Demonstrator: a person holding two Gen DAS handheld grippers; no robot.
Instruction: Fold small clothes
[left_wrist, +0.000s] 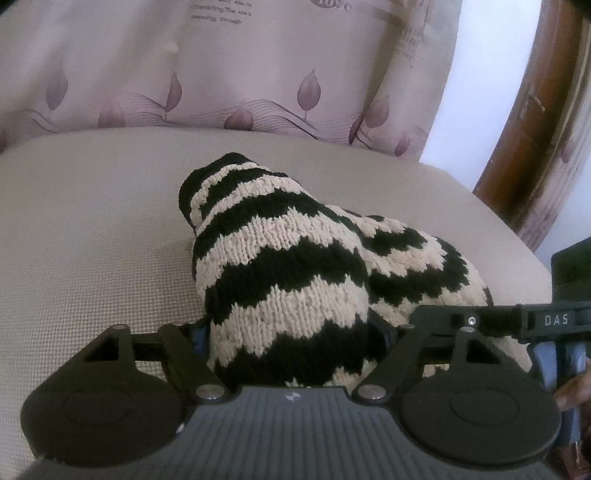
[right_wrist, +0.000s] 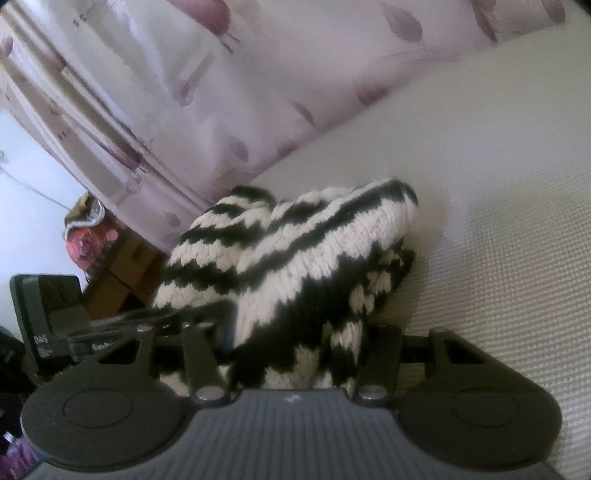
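Striped knit garment (left_wrist: 280, 280) bunched between both hand-held grippers; cushion (left_wrist: 92, 229) beneath.

My other gripper (left_wrist: 554, 321) reads "DAS" in white letters; the far curtain (left_wrist: 258, 55) carries small print, with only "through" and "The" legible

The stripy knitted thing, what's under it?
The stripy knit lies bunched on a beige cushion, its near end between both grippers' fingers. Whatever sits beneath the bunched folds is covered.

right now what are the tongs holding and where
Both have the knit between them at its near end. Right tongs grip it; whether the left tongs still press cannot be told.
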